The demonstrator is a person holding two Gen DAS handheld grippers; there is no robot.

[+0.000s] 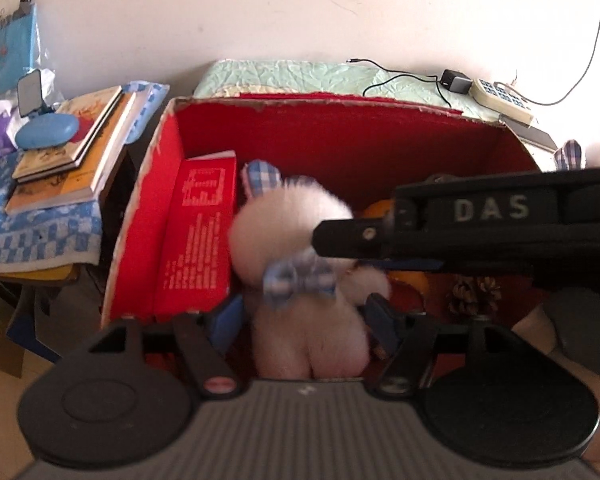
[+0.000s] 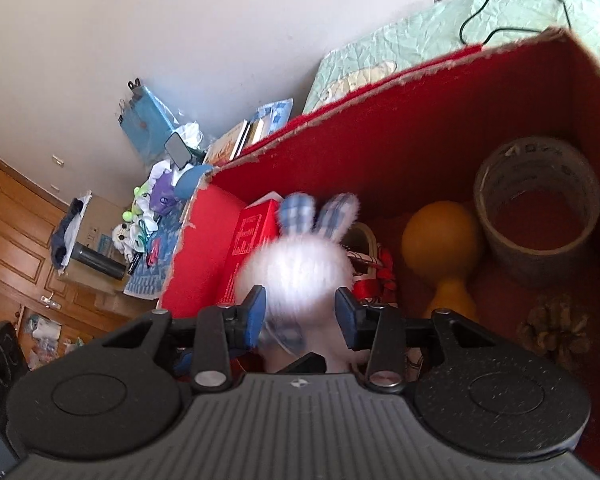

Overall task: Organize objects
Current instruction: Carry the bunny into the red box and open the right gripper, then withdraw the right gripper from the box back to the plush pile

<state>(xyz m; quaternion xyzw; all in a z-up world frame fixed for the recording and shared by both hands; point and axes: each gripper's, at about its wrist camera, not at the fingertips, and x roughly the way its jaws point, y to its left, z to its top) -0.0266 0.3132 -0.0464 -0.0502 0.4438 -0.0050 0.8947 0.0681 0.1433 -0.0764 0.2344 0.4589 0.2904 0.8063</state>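
Plush rabbit held over the red box

Both claws clamp the white rabbit (image 2: pixel 300 272): left gripper (image 1: pixel 300 320) on its body, right gripper (image 2: pixel 300 312) at its head, above the red box (image 1: pixel 340 140). Already inside: gourd (image 2: pixel 440 240), tape roll (image 2: pixel 536 200), pinecone (image 2: pixel 556 328), red carton (image 1: pixel 200 232). Releasing the rabbit remains, I judge. Beyond the box's far edge: bed (image 1: pixel 284 74), books (image 1: pixel 72 140).

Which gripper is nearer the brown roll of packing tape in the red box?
Right. The right gripper straddles the white plush bunny, with the tape roll just beyond to its right. The left gripper flanks the bunny's body; no tape shows in its view.
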